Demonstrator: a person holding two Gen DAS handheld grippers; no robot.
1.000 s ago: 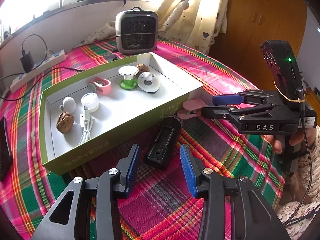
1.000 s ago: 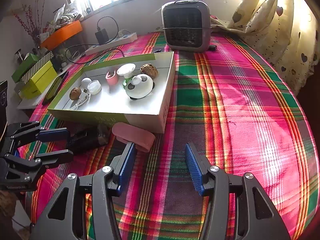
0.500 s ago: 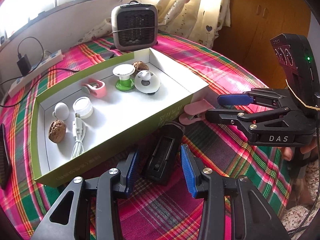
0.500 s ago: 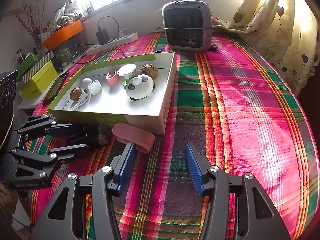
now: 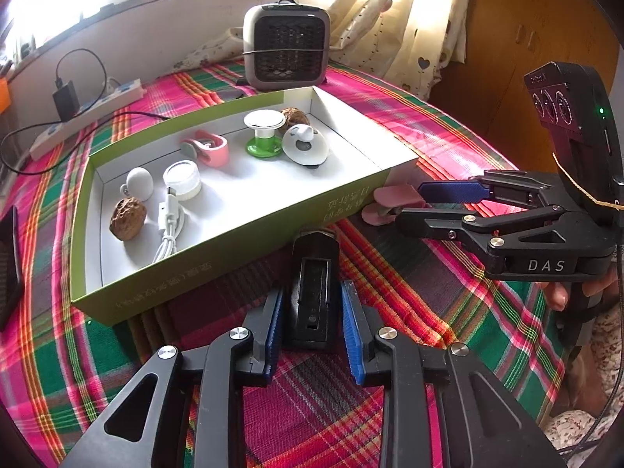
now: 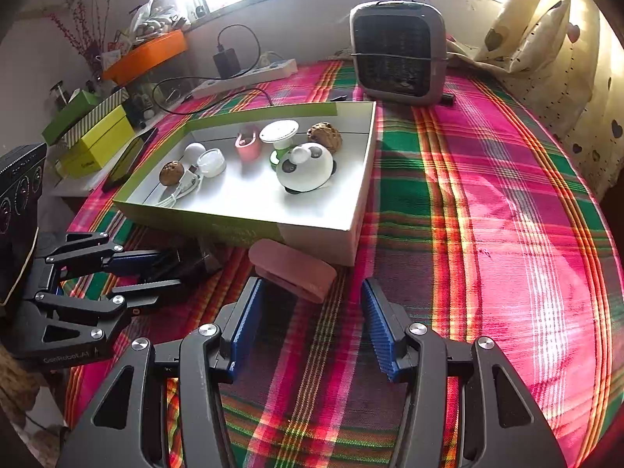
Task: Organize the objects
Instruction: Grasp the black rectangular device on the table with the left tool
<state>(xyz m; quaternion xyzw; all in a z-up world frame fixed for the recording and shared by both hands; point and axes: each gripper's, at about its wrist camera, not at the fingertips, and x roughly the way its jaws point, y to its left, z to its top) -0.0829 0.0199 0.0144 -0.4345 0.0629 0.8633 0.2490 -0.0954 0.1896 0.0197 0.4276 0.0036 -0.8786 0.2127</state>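
In the left wrist view, the left gripper (image 5: 312, 325) straddles the near end of a black clip-like device (image 5: 314, 284) lying on the plaid tablecloth (image 5: 448, 312), just near of the green-edged tray (image 5: 234, 234); its jaws are closing, with the device between the blue pads (image 5: 273, 323), and a sliver of gap on the right side suggests they are not yet pressing; the device looks like rigid, smooth plastic, light for its size, so it should take a firm squeeze across its long flat sides, though the glossy shell may slip if held only at the tip; a hold nearer its middle seems safer. To the right, the right gripper (image 5: 421, 202) reaches toward a pink clip (image 5: 394, 202) beside the tray's near right corner.

In the right wrist view, the right gripper (image 6: 308, 323) stands released, jaws apart and empty, with the pink clip (image 6: 292, 269) just beyond its tips, touching or nearly touching the tray's (image 6: 319, 238) front wall; the clip looks small, light and stiff, with rounded matte sides; a grasp across its narrow width seems best, since its long side lies across the jaws. At the left, the left gripper (image 6: 156, 269) closes around the black device (image 6: 183, 261), partly hidden.
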